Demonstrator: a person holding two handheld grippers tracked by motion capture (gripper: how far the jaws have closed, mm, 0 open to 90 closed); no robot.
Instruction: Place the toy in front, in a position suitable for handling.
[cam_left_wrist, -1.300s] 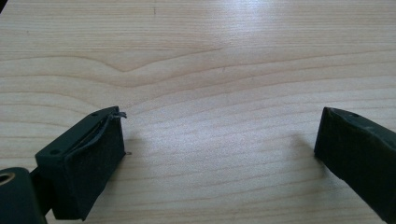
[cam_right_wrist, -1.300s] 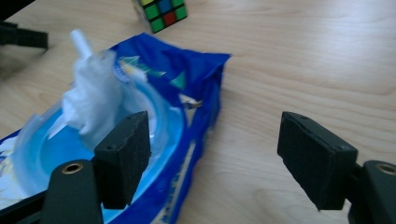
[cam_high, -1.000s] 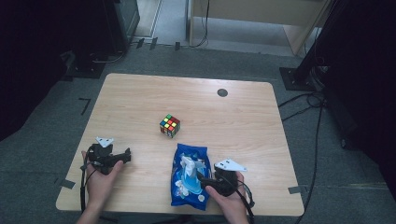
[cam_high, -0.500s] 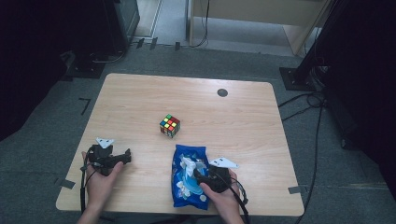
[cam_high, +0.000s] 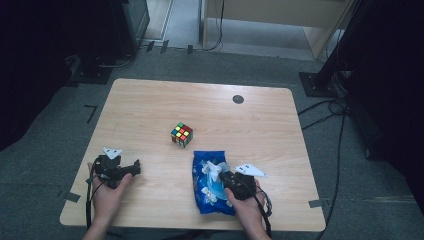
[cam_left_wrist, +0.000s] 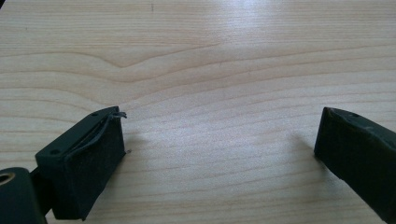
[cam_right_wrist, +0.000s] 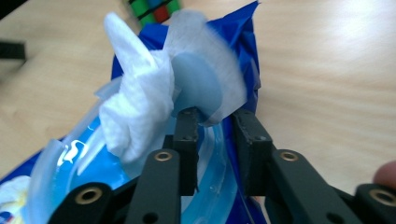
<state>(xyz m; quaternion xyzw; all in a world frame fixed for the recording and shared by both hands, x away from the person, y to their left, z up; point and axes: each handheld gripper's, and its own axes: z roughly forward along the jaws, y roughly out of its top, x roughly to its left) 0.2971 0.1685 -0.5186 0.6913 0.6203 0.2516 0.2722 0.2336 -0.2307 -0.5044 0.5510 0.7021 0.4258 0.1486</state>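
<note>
The surface (cam_high: 150, 110) is a light wooden tabletop with rounded corners. A small dark round disc (cam_high: 238, 99) is set into it near the far edge, toward the right corner.

A multicoloured puzzle cube (cam_high: 182, 134) stands near the centre of the surface, apart from both grippers. In the right gripper view its corner appears at the top edge, beyond the pack.

A blue wet-wipe pack (cam_high: 210, 195) lies flat near the near edge, right of centre, its long side running from near edge to far. A white wipe (cam_right_wrist: 140, 88) rises from the opening in its top face.

The right gripper (cam_right_wrist: 215, 116) is held over the pack. Its jaws stand a narrow gap apart, with a fold of the wipe and the pale blue flap (cam_right_wrist: 198, 86) of the pack between them at the tips. Whether the jaws press firmly on the fold cannot be told.

The left gripper (cam_left_wrist: 219, 140) is held low over bare wood near the near left corner. Its jaws are spread wide and hold nothing.

A person's left hand (cam_high: 107, 192) and right hand (cam_high: 247, 202) grasp the gripper bodies from the near edge.
</note>
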